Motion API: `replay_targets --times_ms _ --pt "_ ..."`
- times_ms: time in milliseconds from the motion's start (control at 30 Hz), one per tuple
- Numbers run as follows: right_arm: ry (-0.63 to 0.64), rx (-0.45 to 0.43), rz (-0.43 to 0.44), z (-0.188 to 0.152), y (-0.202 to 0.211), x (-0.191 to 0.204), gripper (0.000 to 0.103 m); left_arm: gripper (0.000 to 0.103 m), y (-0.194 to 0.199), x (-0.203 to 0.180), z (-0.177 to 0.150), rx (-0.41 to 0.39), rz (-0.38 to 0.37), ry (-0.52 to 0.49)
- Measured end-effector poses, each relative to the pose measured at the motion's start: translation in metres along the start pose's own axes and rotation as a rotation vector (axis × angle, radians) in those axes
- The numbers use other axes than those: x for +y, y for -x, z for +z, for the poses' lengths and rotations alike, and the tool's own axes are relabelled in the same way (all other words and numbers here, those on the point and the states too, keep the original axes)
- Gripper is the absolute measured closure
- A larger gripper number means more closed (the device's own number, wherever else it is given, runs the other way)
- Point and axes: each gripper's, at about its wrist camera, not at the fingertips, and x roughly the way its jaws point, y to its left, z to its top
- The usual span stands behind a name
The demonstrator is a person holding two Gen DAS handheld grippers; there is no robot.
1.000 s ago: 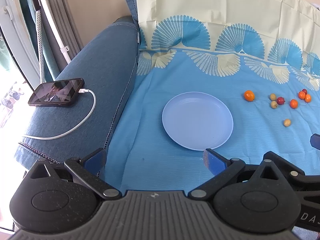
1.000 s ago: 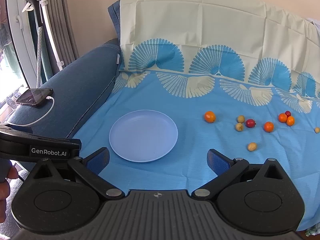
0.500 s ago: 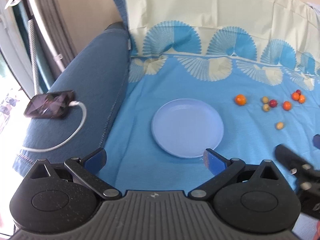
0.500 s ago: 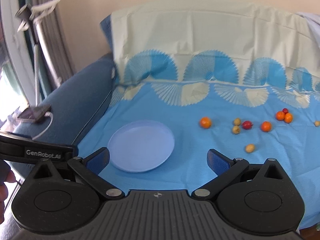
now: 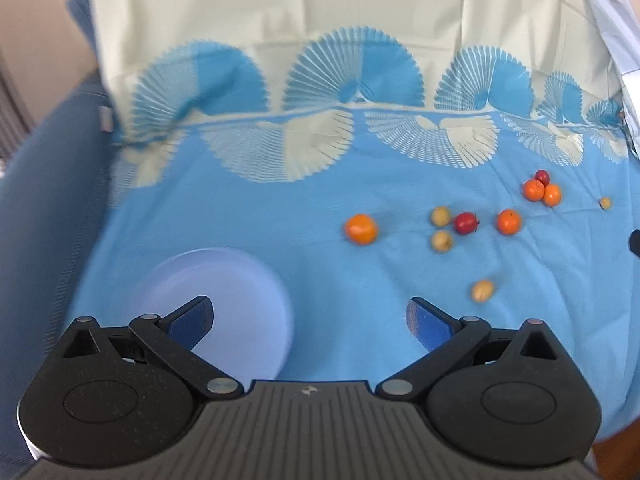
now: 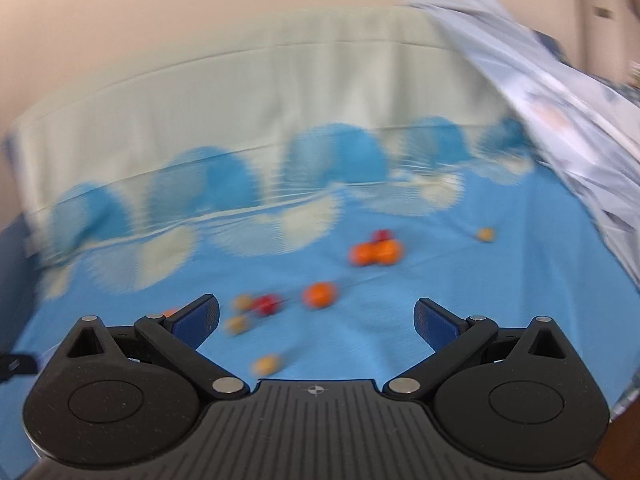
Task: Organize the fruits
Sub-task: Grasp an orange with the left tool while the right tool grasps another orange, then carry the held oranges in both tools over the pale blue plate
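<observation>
Fruits (image 5: 361, 229) lie scattered on the blue cloth (image 5: 280, 216); left tongs (image 5: 310, 316) and right tongs (image 6: 316, 318) gape wide, empty.

Small orange, red, tan fruits (image 5: 466, 222) scattered loose on blue cloth, right of empty lavender plate (image 5: 240, 280).

Both grippers spread wide, nothing held.

Left gripper (image 5: 310, 316): blue pads set far apart, black linkage arms splayed outward from the ribbed body; the left pad (image 5: 192, 320) and its mate angle inward at the tips, gap between them bare. View slightly blurred. Right gripper (image 6: 316, 318): same pose, jaws fully parted, blue pads (image 6: 434, 322) level with each other, nothing between them. View heavily smeared. A dark sliver at the right edge of the left wrist view may be part of the right gripper; too little shows to tell.
</observation>
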Motion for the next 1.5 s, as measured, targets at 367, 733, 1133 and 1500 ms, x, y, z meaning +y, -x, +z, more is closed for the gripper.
replay_targets --times_ms 367,733,1133,1500 --pt "0.090 0.157 -0.152 0.001 -0.224 -0.059 0.001 0.000 -0.192 -0.032 0.070 0.177 0.052 0.086" --pt "0.102 0.092 -0.122 -0.005 -0.303 -0.055 0.007 0.009 -0.247 -0.012 0.075 0.275 0.017 0.169" --pt "0.035 0.086 -0.036 0.006 -0.244 -0.054 0.062 0.064 -0.183 -0.016 0.075 0.221 -0.108 0.172" --pt "-0.009 0.072 0.167 0.012 -0.084 -0.007 0.062 0.064 -0.041 0.010 0.046 0.127 -0.075 0.113"
